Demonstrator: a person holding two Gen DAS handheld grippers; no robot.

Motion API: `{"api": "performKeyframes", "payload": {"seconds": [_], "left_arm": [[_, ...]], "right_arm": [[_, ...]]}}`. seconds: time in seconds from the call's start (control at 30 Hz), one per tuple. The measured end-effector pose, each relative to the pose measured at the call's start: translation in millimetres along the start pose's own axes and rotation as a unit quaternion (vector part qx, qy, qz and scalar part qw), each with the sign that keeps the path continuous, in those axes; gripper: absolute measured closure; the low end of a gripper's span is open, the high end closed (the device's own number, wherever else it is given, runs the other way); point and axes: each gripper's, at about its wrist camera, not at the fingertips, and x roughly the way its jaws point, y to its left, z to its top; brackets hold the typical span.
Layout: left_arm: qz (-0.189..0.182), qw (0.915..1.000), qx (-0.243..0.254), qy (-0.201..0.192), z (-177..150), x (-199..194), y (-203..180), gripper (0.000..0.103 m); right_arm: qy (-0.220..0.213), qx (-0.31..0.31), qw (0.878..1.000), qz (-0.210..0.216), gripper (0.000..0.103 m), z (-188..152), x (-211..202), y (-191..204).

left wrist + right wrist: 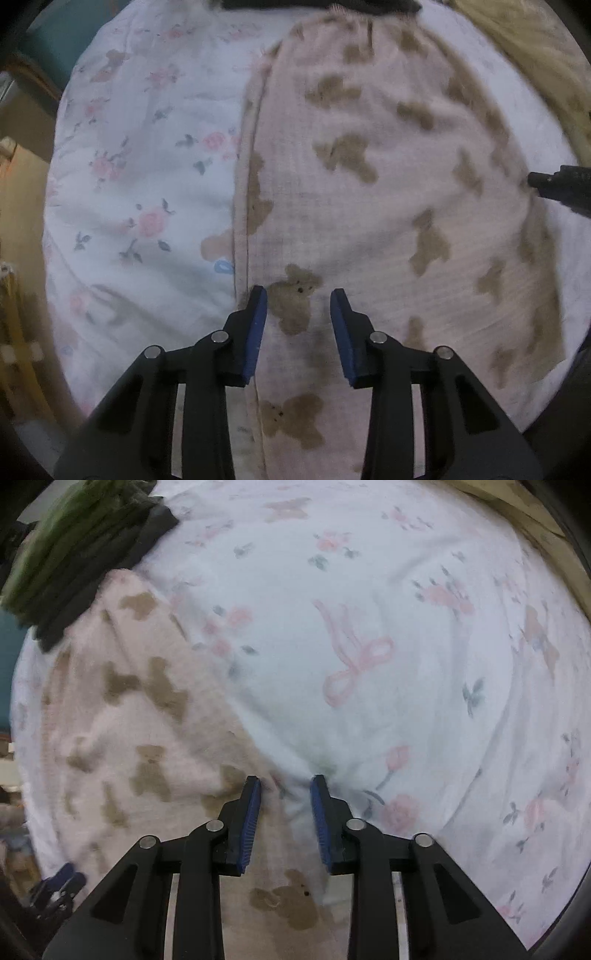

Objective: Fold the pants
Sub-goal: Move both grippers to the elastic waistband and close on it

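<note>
Pink pants (388, 192) printed with brown teddy bears lie spread flat on a white floral bedsheet (147, 166). My left gripper (298, 295) points down over their left side, just inside the seamed edge, jaws open with a bear print showing between the blue pads. In the right wrist view the pants (122, 720) fill the left half. My right gripper (285, 781) hovers open at their right edge, where pink cloth meets the sheet (369, 609), which puckers by the right fingertip. The right gripper's black tip (557, 184) shows at the left view's right edge.
A stack of dark and green folded clothes (74, 554) sits at the pants' far end. A tan blanket or edge (535, 55) borders the bed on one side. Wooden furniture (18, 221) stands beyond the bed's left edge.
</note>
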Motion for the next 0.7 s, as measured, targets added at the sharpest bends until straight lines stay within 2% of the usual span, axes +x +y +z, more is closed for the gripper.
{"api": "performKeyframes", "payload": {"seconds": [0.07,0.13,0.17,0.23,0.3,0.33,0.37,0.4,0.47,0.53,0.6,0.67,0.7], "left_arm": [[-0.016,0.9993,-0.024,-0.023,16,-18,5,0.071],[-0.027,0.9971,-0.038,-0.060,46,-35,12,0.071],[-0.031,0.9961,-0.034,-0.075,65,-39,13,0.074],[-0.051,0.9946,-0.020,-0.088,98,-38,13,0.075],[-0.065,0.9930,0.007,-0.098,130,-29,6,0.091],[-0.067,0.9922,0.023,-0.103,144,-22,0,0.094],[-0.075,0.9909,0.036,-0.106,155,-16,-6,0.095],[-0.083,0.9888,0.052,-0.112,167,-9,-13,0.096],[-0.095,0.9852,0.073,-0.123,185,8,-23,0.097],[-0.080,0.9886,0.069,-0.107,200,31,-26,0.098],[-0.064,0.9924,0.054,-0.090,209,54,-24,0.098],[-0.031,0.9952,0.047,-0.080,216,68,-19,0.099],[-0.037,0.9962,0.036,-0.070,218,76,-11,0.099]], "right_arm": [[-0.030,-0.036,0.998,0.037,0.073,16,-20,13],[-0.058,-0.095,0.992,0.064,0.072,36,-36,36],[-0.067,-0.121,0.988,0.070,0.072,46,-39,46],[-0.082,-0.159,0.980,0.085,0.072,65,-42,67],[-0.086,-0.172,0.976,0.103,0.073,86,-34,85],[-0.085,-0.177,0.975,0.105,0.074,93,-29,94],[-0.085,-0.180,0.974,0.106,0.077,102,-25,100],[-0.086,-0.184,0.973,0.107,0.086,110,-17,110],[-0.083,-0.189,0.973,0.108,0.086,123,-5,120],[-0.067,-0.186,0.974,0.111,0.087,133,12,131],[-0.052,-0.192,0.975,0.097,0.087,140,34,138],[-0.051,-0.203,0.978,0.023,0.093,148,56,135],[-0.053,-0.210,0.976,-0.012,0.097,151,64,133]]}}
